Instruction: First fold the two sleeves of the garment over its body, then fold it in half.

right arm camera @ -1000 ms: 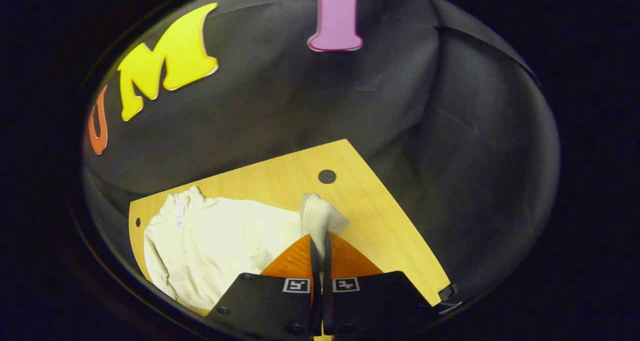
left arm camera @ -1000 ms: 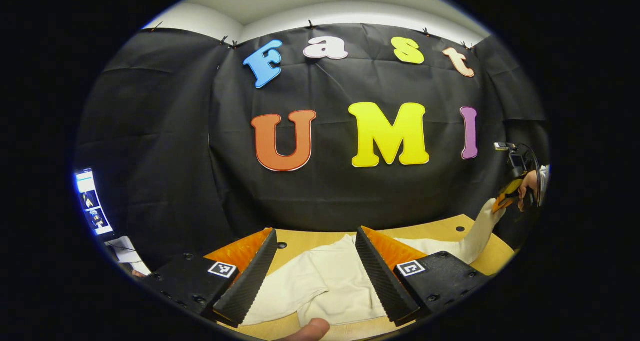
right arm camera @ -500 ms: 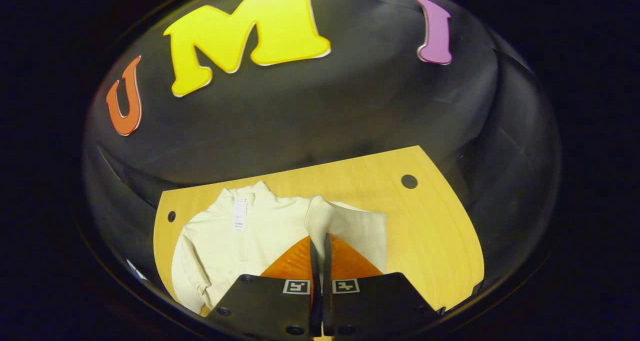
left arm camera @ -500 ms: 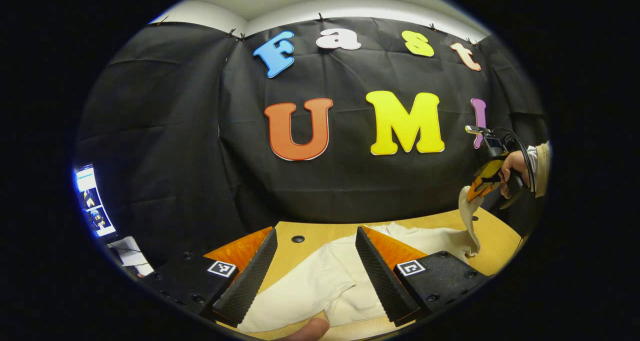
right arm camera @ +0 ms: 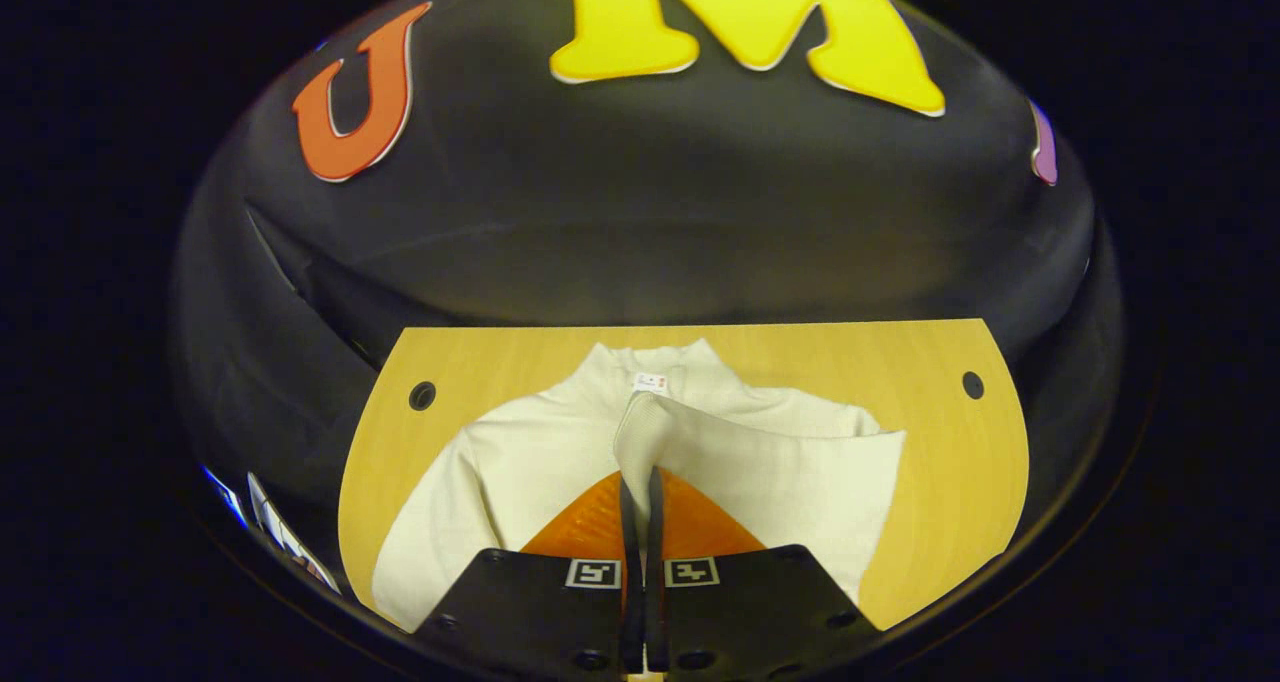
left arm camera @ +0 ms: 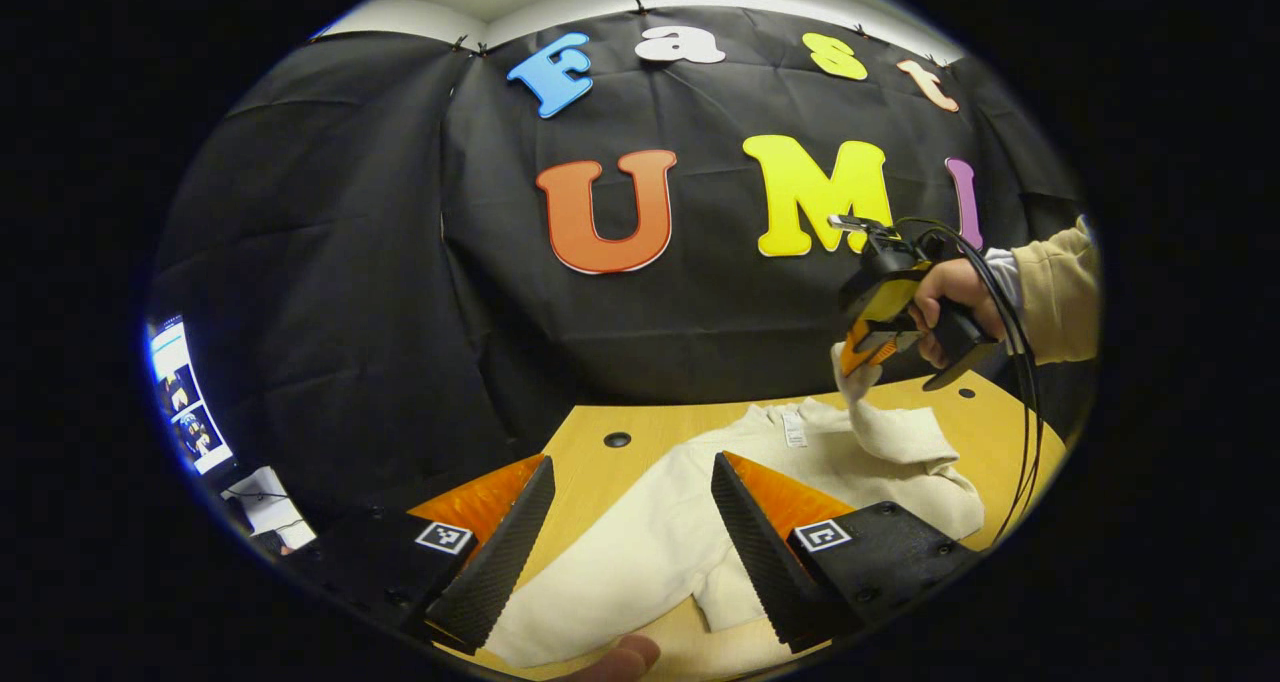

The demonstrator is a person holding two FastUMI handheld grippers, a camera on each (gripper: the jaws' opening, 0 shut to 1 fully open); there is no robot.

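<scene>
A cream garment [right arm camera: 500, 462] is spread on the wooden tabletop [right arm camera: 960, 462], collar toward the booth wall. One sleeve [right arm camera: 640, 437] is lifted over the body, its cuff clamped between the closed fingers of the right gripper [right arm camera: 640, 492]. The left gripper [left arm camera: 630, 542] is held with fingers spread apart above the other sleeve [left arm camera: 600, 592], grasping nothing.

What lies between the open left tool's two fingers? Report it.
In the left gripper view, the left tool is open over the table, and the white garment's loose left sleeve lies between its fingers, touched by neither.
</scene>
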